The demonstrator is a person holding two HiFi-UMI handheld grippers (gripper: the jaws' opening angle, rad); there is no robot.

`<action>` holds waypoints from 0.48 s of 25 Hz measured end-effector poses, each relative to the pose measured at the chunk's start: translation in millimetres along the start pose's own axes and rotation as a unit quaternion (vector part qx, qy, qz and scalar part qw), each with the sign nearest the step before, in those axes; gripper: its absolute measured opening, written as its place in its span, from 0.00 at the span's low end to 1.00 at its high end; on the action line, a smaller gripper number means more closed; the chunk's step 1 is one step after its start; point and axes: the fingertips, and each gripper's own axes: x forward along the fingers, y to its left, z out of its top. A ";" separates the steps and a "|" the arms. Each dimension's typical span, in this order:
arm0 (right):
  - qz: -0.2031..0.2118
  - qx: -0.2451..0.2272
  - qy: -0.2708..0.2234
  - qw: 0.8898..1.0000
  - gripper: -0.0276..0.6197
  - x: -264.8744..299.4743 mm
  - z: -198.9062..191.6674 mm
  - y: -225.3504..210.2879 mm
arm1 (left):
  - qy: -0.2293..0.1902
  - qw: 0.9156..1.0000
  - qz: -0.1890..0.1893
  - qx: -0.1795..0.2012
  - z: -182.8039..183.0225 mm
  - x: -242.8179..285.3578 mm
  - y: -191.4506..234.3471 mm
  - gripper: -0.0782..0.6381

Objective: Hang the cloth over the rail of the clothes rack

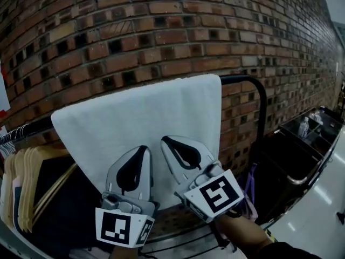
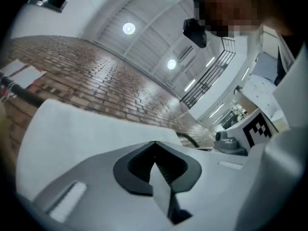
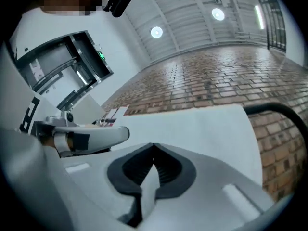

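Currently, the left tool [image 1: 142,149] is clamped on a fold of the white cloth [image 1: 140,109], and the right tool [image 1: 165,140] likewise. The cloth lies spread over the rack's black rail [image 1: 240,79]. Judgement: hanging achieved, only letting go is left.
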 end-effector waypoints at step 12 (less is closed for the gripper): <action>-0.010 0.118 0.126 0.985 0.05 -69.4 -166.2 47.5 | 0.160 0.982 0.049 -0.083 -165.5 -86.9 -38.6 0.12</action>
